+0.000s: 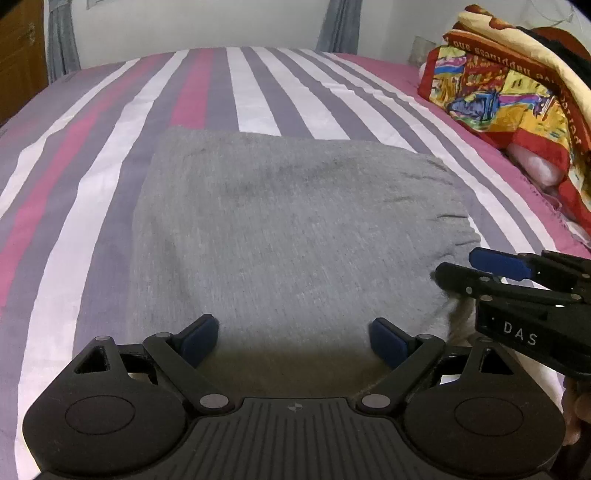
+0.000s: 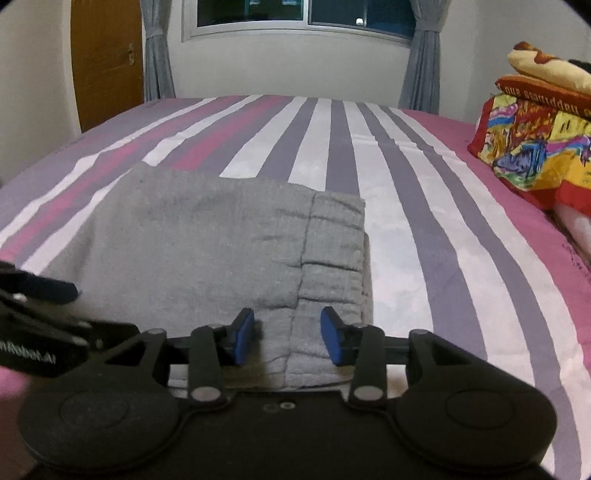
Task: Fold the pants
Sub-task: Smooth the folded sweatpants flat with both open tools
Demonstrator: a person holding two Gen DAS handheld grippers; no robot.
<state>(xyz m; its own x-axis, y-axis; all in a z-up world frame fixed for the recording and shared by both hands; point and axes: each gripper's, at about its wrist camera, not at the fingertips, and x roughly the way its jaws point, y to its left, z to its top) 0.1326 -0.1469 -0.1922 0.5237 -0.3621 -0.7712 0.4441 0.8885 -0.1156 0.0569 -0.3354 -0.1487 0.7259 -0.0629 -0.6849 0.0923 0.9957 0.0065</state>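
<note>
The grey pants [image 1: 295, 229] lie folded in a compact rectangle on the striped bed. In the right wrist view they [image 2: 221, 243] show the elastic waistband at their right end. My left gripper [image 1: 293, 341] is open, just above the near edge of the pants, holding nothing. My right gripper [image 2: 288, 339] is open, its blue pads either side of the near waistband corner without clamping it. It also shows in the left wrist view [image 1: 480, 267] at the pants' right edge. The left gripper shows in the right wrist view [image 2: 48, 295] at the left.
The bed sheet [image 1: 258, 85] has purple, white and pink stripes. A stack of colourful folded blankets [image 1: 517, 92] sits at the right side of the bed. A wooden door [image 2: 107, 62], curtains and a window [image 2: 295, 14] stand beyond the far edge.
</note>
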